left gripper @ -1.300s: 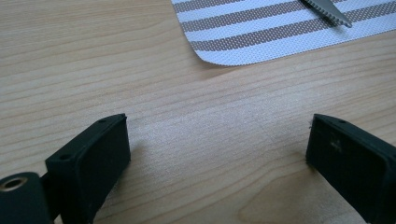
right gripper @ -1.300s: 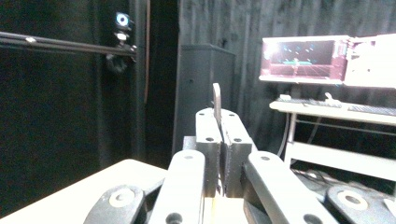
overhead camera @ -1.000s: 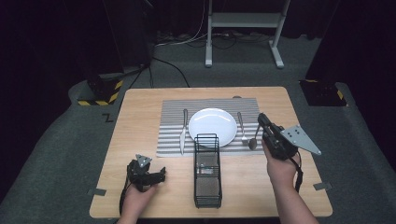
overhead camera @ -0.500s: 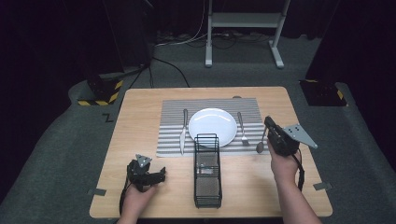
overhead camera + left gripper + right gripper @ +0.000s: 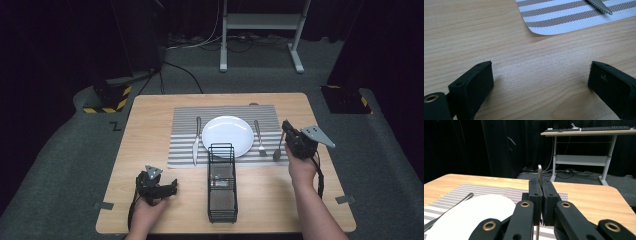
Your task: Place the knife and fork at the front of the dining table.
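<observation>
A white plate (image 5: 227, 135) sits on a striped placemat (image 5: 185, 120), with a knife (image 5: 196, 142) to its left and a fork (image 5: 259, 137) to its right. My right gripper (image 5: 285, 126) is shut on the handle of a spoon (image 5: 277, 150) at the mat's right edge. The spoon's bowl is low by the mat. In the right gripper view the handle (image 5: 539, 171) sticks up between the closed jaws (image 5: 541, 185), with the plate (image 5: 474, 215) to the left. My left gripper (image 5: 171, 186) rests open on bare wood (image 5: 541, 80), holding nothing.
A black wire basket (image 5: 221, 182) stands at the front centre between my hands. The mat's corner (image 5: 564, 20) and the knife tip (image 5: 599, 6) lie ahead of the left jaws. A desk frame (image 5: 260, 30) stands on the floor beyond the table.
My right gripper has shifted slightly to the right and back with the spoon handle in it. The left gripper has stayed where it was.
</observation>
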The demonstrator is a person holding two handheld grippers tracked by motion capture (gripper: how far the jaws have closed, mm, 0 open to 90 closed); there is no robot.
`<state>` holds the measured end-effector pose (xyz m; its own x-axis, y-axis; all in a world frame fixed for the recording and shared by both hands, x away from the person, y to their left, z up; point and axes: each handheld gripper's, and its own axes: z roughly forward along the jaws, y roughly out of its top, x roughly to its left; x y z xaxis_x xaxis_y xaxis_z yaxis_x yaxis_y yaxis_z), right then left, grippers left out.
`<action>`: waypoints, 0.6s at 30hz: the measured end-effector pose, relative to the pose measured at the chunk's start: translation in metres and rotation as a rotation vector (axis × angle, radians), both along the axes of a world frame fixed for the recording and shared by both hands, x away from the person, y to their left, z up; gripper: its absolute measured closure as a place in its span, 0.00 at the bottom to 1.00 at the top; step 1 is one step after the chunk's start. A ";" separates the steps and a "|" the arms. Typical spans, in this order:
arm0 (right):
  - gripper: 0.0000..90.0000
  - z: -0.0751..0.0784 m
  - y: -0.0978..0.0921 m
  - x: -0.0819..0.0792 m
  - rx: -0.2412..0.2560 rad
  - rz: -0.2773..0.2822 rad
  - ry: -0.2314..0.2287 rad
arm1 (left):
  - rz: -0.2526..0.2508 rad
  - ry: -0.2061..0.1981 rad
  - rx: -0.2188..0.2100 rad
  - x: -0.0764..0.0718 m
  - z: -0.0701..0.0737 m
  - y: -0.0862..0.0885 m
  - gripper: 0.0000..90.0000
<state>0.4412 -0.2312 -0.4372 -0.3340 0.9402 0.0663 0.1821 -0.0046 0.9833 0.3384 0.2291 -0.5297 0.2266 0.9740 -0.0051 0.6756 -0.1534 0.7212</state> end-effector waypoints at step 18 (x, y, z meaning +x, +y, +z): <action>0.97 -0.013 0.014 0.062 -0.021 -0.024 0.091 | 0.003 0.000 -0.002 0.000 0.000 0.000 0.07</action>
